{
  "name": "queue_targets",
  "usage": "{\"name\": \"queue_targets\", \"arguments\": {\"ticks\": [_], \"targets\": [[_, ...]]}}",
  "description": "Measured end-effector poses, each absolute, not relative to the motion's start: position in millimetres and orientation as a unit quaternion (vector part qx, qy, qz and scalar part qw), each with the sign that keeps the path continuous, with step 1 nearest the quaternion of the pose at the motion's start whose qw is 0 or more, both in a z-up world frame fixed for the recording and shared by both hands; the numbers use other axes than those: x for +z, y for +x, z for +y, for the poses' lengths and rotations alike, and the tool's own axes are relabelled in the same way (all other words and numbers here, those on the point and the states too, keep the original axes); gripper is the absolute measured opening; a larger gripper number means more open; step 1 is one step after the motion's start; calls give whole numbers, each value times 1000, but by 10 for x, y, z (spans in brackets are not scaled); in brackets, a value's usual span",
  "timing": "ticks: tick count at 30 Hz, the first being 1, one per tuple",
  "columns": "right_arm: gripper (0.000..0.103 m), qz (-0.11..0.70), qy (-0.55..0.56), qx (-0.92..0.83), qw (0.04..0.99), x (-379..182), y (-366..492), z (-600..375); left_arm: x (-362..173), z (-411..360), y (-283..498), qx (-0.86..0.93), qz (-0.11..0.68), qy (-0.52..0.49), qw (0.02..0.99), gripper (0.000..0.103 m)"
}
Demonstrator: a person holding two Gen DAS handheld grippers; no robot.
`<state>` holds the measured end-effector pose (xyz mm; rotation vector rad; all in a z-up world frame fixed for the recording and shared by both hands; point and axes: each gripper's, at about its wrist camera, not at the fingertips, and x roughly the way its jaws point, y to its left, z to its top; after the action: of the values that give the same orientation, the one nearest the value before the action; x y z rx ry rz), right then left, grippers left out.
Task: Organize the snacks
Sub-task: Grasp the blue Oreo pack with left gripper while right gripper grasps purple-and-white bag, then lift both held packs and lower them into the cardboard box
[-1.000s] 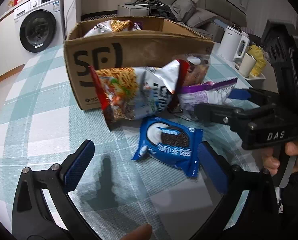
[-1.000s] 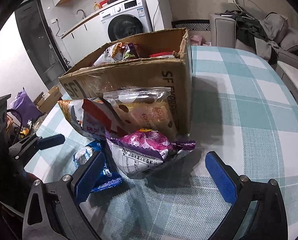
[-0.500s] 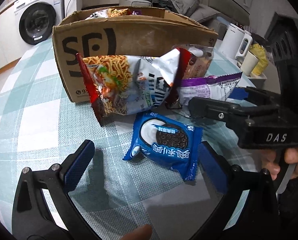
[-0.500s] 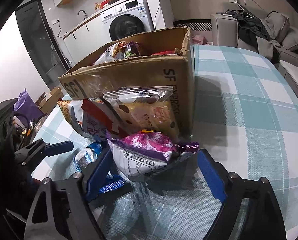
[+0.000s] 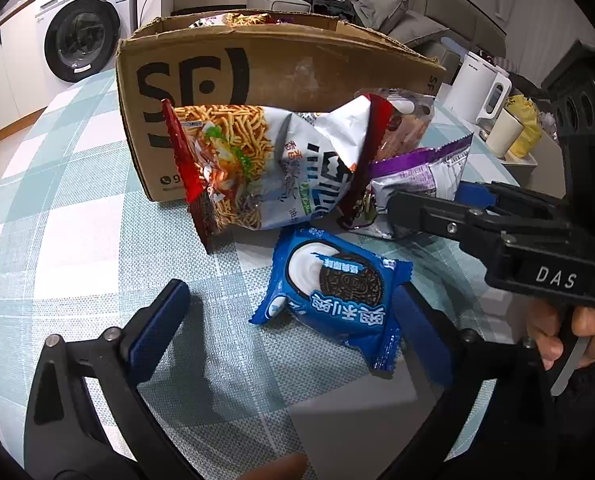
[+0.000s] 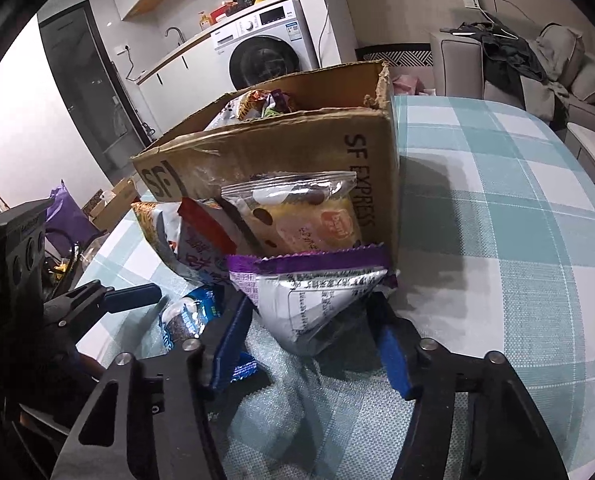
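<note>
Partly done, by the look of it: a few packets already inside the cardboard box (image 5: 281,60) at upper centre, four more lying on the checked tablecloth (image 5: 77,240) against its near wall. Noodle bag (image 5: 265,168) propped mid-frame, clear biscuit bag (image 6: 297,216) leaning on the box, purple-edged packet (image 6: 317,292) and blue cookie packet (image 5: 333,292) lower down. Right gripper (image 6: 313,344), bottom centre of its own view, jaws just drawn in around the purple-edged packet, blue pads at the packet's lower corners and seemingly pressing, no lift yet visible. Left gripper (image 5: 289,336), at the bottom of its view, spread wide and just easing inward, straddling the blue cookie packet without touching at the left pad; right pad very near the wrapper. Likely remaining: all four loose packets into the box. From the left view only: full face of the cookie packet and the noodle bag, plus a kettle (image 5: 477,92) at upper right. From the right view only: the box's short side, the biscuit bag's front, the grip on the purple-edged packet.
</note>
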<state>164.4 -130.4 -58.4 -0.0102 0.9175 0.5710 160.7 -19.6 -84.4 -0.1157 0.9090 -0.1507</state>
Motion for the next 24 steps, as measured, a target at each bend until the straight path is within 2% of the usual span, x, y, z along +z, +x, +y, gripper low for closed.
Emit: {"name": "queue_targets", "arguments": {"ticks": [7, 9, 13, 15, 17, 20, 24], "targets": [[46, 434, 1, 284, 855, -571, 1564, -1376, -819, -241, 1516, -103, 435, -50, 893, 77], [46, 434, -2, 287, 854, -574, 1551, -1391, -807, -286, 1517, -113, 433, -49, 893, 73], [46, 443, -18, 286, 849, -579, 1541, -1413, -772, -343, 1518, -134, 431, -48, 891, 54], [51, 443, -29, 283, 850, -578, 1534, -1418, -763, -359, 1512, -143, 430, -52, 890, 51], [65, 442, -34, 270, 855, -569, 1538, -1439, -752, -358, 1508, -150, 425, -60, 891, 46], [79, 439, -18, 264, 859, -562, 1578, -1494, -740, -344, 1490, -157, 424, -63, 889, 45], [79, 434, -11, 263, 862, -556, 1623, -1481, -723, -362, 1453, -163, 423, -59, 890, 45]]}}
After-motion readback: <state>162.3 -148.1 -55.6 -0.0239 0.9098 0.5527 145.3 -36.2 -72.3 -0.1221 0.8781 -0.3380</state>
